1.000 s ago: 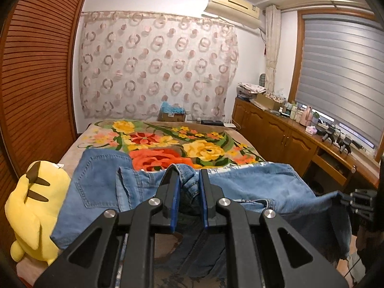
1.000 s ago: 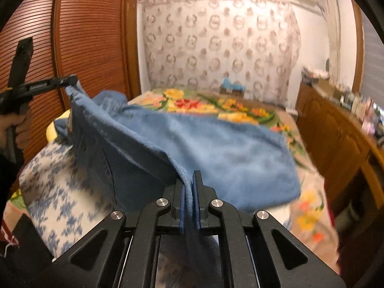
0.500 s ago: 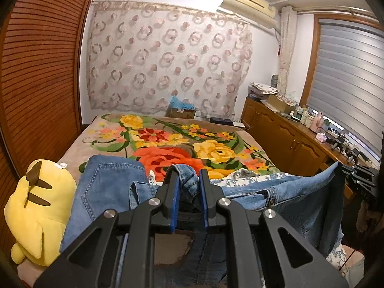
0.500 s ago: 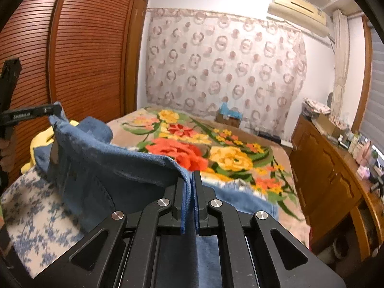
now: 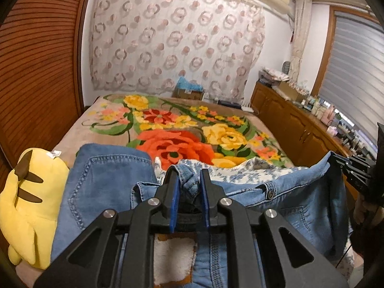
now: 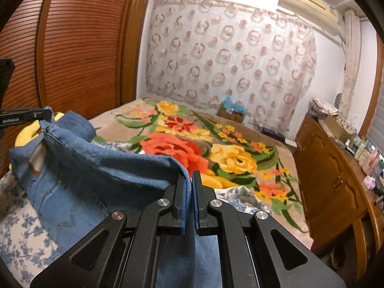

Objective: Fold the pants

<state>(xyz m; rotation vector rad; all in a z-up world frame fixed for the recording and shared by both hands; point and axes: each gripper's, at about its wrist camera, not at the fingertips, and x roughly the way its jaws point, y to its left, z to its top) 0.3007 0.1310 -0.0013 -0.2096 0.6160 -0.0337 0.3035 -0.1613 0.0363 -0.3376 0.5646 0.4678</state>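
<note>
A pair of light blue denim pants (image 5: 105, 180) hangs stretched between my two grippers over the near end of the bed. My left gripper (image 5: 188, 175) is shut on a bunched waistband part of the pants, and a button (image 5: 271, 194) shows on the band to its right. My right gripper (image 6: 189, 180) is shut on a thin edge of the pants (image 6: 79, 182). Each gripper also appears in the other's view: the right gripper (image 5: 340, 162) at the far right edge, the left gripper (image 6: 46, 115) at the far left edge, both pinching the denim.
A floral blanket (image 5: 172, 129) covers the bed, with a blue-and-white sheet (image 6: 21, 218) nearer me. A yellow plush toy (image 5: 26, 201) lies at the bed's left. Wooden wardrobe doors (image 6: 79, 48) stand left, a cluttered wooden cabinet (image 6: 336, 175) right, a curtain (image 5: 172, 45) behind.
Both grippers have pulled back toward the near end of the bed with the pants in them. More of the floral blanket is uncovered, and the denim now hangs closer to me.
</note>
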